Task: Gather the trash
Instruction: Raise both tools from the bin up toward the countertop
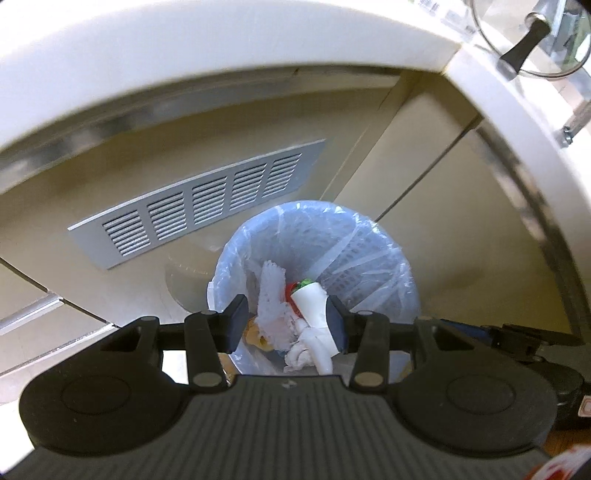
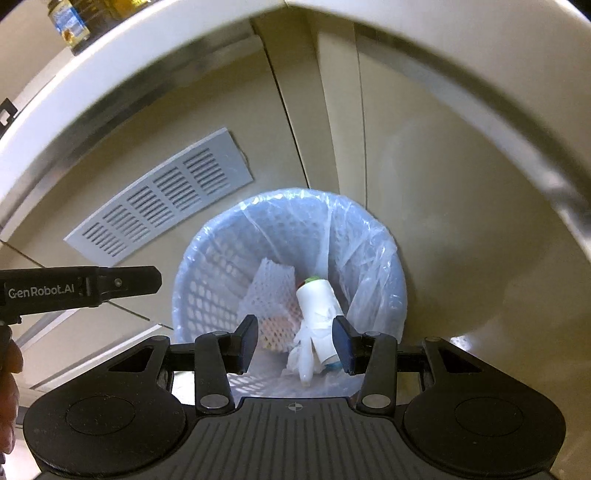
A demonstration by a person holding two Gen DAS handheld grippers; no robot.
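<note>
Over the wastebasket, in a kitchen corner: both claws hang above a pale blue lattice wastebasket [image 2: 207, 295] lined with a clear plastic bag [image 2: 369, 258], set on the floor against cream cabinet fronts below the desk edge [image 1: 221, 48].

Left claw [image 1: 287, 323]: jaws wide apart, gripping nothing; the trash seen between them lies down in the basket.

Right claw [image 2: 294, 339]: jaws likewise spread wide and empty, poised over the basket's mouth.

Basket contents: a white rolled paper tube [image 2: 317, 310] with a green and red scrap at its far end, lying tilted on the heap; a white foam fruit net [image 2: 269, 291] beside it on the left; crumpled white tissue [image 2: 304, 354] at the near end of the tube; something tan or orange shows under the net, too hidden to name.

Progress: judging by the open, empty claws and the pile inside, several pieces look already binned; whether more trash waits elsewhere cannot be told from these views.

Still to do: probably lift away from the basket and check the desk for leftovers.

Surroundings: a grey louvred vent grille [image 1: 199, 203] on the cabinet panel behind the basket; a glass pot lid [image 1: 524, 40] and, in the right view, jars [image 2: 70, 22] on the desk above.
</note>
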